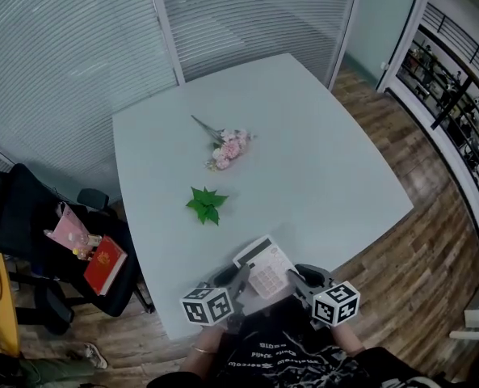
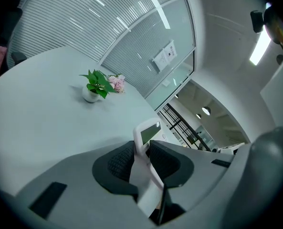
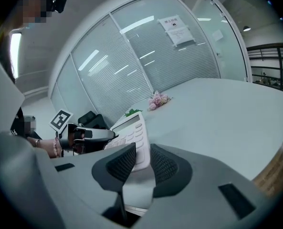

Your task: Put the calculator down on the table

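At left, clamps the left gripper (image 1: 241,280), jaws narrow, on one edge of the calculator (image 1: 265,269). Holds that white calculator mid-frame, keys up, at the table's (image 1: 304,160) near edge. At right, pinches its other edge with the right gripper (image 1: 294,278), jaws equally narrow.

From my end the table (image 1: 320,160) reads as a plain pale blue-grey, with pink flowers (image 1: 229,148) and green leaves (image 1: 206,204) near its middle and, over its near edge, a white calculator (image 1: 263,272) with pale keys and a grey-green display. The left gripper (image 1: 239,280) and the right gripper (image 1: 297,281) are both grey with black ribbed pads (image 3: 120,163), each bearing a cube (image 1: 208,305) patterned in black and white squares. Off the table's left edge I see a black chair (image 1: 21,217) with a red book (image 1: 104,265) and a pink bag (image 1: 65,229) on it, above brown wood-plank floor (image 1: 417,273).
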A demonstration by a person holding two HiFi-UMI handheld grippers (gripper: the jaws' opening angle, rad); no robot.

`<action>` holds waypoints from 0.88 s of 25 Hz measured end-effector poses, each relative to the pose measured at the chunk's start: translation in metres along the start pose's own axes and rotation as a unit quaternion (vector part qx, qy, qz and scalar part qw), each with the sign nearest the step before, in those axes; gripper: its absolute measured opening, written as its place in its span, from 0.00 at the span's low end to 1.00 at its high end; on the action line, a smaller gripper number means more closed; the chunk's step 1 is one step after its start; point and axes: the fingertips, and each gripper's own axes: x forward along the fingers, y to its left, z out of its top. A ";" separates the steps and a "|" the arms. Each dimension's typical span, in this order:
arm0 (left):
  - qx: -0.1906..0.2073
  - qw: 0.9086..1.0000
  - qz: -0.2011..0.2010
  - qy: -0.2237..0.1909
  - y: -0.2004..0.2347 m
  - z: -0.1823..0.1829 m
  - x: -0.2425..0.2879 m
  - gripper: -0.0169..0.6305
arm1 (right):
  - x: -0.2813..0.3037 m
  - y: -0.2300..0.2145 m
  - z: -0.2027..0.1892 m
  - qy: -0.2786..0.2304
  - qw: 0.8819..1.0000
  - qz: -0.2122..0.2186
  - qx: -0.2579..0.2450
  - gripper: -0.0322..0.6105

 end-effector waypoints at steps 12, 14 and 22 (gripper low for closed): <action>0.047 0.998 0.023 -0.025 -0.022 0.077 0.056 0.21 | 0.017 -0.045 0.071 -0.036 0.999 0.017 0.008 0.21; 0.061 0.998 0.018 -0.027 -0.029 0.093 0.068 0.21 | 0.020 -0.056 0.086 -0.045 0.999 0.016 0.006 0.21; 0.059 0.997 0.031 -0.029 -0.037 0.131 0.120 0.21 | 0.030 -0.096 0.129 -0.051 0.998 0.000 -0.022 0.21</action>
